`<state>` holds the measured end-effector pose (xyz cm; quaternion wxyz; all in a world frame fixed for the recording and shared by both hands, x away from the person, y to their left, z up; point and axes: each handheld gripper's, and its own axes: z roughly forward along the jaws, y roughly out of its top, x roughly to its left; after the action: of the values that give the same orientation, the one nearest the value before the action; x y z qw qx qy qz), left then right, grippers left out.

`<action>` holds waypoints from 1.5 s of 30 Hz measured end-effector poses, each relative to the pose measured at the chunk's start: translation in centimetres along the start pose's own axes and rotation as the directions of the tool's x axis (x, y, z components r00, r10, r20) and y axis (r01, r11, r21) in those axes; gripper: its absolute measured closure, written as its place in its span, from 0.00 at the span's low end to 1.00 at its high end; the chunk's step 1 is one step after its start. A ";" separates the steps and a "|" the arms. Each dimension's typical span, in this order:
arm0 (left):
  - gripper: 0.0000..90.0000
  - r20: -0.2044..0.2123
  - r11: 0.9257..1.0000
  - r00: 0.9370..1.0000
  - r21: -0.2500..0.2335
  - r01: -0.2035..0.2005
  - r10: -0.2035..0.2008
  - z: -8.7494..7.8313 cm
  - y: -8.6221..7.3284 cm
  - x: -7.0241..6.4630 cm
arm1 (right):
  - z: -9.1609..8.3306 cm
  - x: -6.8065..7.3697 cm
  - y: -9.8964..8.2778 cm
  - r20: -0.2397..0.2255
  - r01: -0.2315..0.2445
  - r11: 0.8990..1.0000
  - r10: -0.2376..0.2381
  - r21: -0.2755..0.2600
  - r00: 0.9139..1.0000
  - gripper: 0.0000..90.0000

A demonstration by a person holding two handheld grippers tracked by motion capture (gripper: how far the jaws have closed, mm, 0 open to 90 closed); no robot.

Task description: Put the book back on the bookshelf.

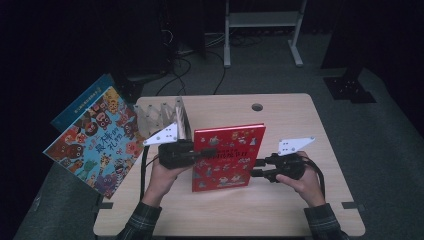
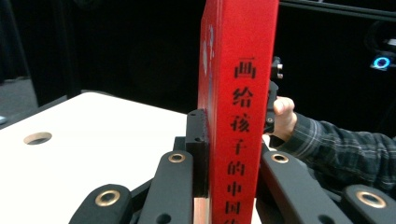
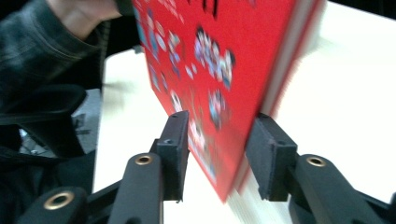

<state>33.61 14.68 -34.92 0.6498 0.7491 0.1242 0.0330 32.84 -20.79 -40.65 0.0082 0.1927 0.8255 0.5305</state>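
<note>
A red picture book (image 1: 227, 157) stands upright on the light wooden table (image 1: 300, 205), cover facing me. My left gripper (image 1: 212, 150) is shut on its spine edge; in the left gripper view the pads (image 2: 198, 140) press the book (image 2: 238, 116) from both sides. My right gripper (image 1: 255, 167) reaches the book's opposite edge. In the right gripper view its jaws (image 3: 219, 149) straddle the book (image 3: 219, 56) near the lower corner, open, with small gaps between pads and covers.
A slotted wooden book rack (image 1: 165, 112) stands behind the left gripper. Two large colourful picture books (image 1: 95, 140) lean off the table's left side. A round cable hole (image 1: 257, 107) sits at the table's far edge. A person's sleeves enter from the bottom.
</note>
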 end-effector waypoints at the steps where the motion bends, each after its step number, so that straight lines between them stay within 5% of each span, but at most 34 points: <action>1: 0.89 -0.007 1.000 1.000 0.002 -0.002 0.002 -0.2 0.1 0.0 | 0.0 -0.1 -0.3 0.026 -0.009 1.000 0.009 0.017 1.000 0.60; 5: 0.89 -0.042 1.000 0.999 -0.015 -0.001 0.001 -1.0 0.3 0.1 | -0.1 -0.8 -1.7 0.136 -0.033 0.999 0.028 0.033 0.990 0.52; 10: 0.89 -0.092 1.000 0.996 -0.021 -0.002 0.000 -2.4 0.4 0.1 | -0.1 -2.2 -4.0 0.270 -0.114 0.992 0.094 0.059 0.958 0.46; 19: 0.89 -0.196 1.000 0.981 -0.018 0.011 -0.014 -4.8 0.3 0.4 | -0.5 -4.5 -7.5 0.506 -0.221 0.967 0.131 0.123 0.853 0.37; 24: 0.89 -0.239 0.999 0.971 -0.032 0.024 -0.031 -6.4 0.3 0.4 | -0.5 -5.8 -9.0 0.579 -0.292 0.945 0.156 0.148 0.800 0.33; 27: 0.89 -0.267 0.999 0.963 -0.032 0.027 -0.034 -7.4 0.3 0.4 | -0.7 -6.1 -9.2 0.620 -0.299 0.945 0.156 0.134 0.769 0.33; 34: 0.89 -0.328 0.998 0.944 -0.058 0.025 -0.043 -9.5 0.2 0.3 | -0.8 -6.6 -9.9 0.643 -0.295 0.951 0.169 0.094 0.747 0.18; 45: 0.88 -0.389 0.992 0.918 -0.125 0.029 -0.076 -14.4 0.3 -0.3 | -0.8 -6.7 -9.9 0.654 -0.308 0.947 0.179 0.088 0.735 0.15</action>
<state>30.38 28.46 -32.40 0.6551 0.6844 0.2698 0.1723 35.81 -27.26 -50.28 0.1998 0.4680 0.7873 0.3482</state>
